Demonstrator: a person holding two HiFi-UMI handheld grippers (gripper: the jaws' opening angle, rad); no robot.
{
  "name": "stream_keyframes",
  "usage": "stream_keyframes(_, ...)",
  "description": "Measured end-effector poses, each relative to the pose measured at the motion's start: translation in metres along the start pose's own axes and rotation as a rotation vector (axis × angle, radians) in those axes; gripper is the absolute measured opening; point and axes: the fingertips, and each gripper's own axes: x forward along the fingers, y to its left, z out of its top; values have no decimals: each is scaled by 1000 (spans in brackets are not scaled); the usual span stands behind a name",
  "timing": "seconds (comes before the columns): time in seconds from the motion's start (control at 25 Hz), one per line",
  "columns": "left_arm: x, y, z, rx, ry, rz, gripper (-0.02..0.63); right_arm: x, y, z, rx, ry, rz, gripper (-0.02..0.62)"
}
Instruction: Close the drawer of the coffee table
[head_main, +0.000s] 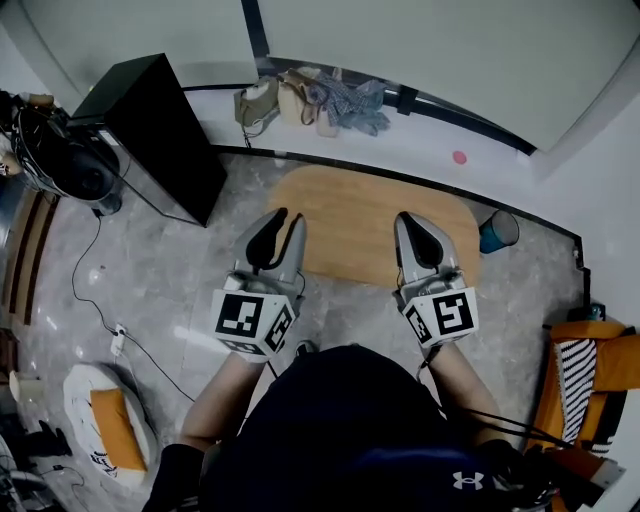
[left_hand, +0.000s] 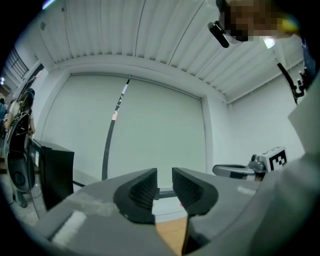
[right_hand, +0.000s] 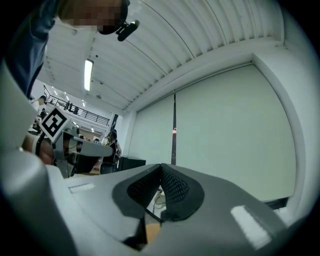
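Grey stone-look floor (head_main: 160, 280) fills most of the head view, with pale walls running round the far side. Right in the middle sits the coffee table (head_main: 350, 215) – rounded wooden top, bare, seen from straight above, so I can't make out the drawer from here.

Left hand-held gripper (head_main: 285, 218) is held over the near left edge of the tabletop. In its own view the jaws stand a little apart with a narrow gap, nothing in between, just wall behind. Right hand-held gripper (head_main: 408, 220) is over the near right part of the top, well apart from the left one, and its pads are pressed together on nothing.

Other bits: a black cabinet (head_main: 150, 125) off to the left, a blue cup (head_main: 498, 232) just beside the table's right end, a heap of bags (head_main: 310, 100) against the far wall – and an orange chair (head_main: 600, 365) at the right edge.
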Motion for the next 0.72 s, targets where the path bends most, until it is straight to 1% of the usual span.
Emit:
stream_keyframes(0.16, 4, -2, 1, 55, -5, -7, 104, 2, 3, 6, 17, -34, -13, 2)
stream_keyframes(0.44, 13, 22, 0, 75, -1, 10, 104, 23, 10, 4, 24, -6, 15, 0)
stream_keyframes(0.56, 19, 43, 0, 95, 6, 38, 104, 32, 1, -2, 42, 11, 5, 0)
stream_keyframes(0.72, 24, 63, 1, 103, 10, 74, 104, 42, -14, -9, 67, 27, -23, 0)
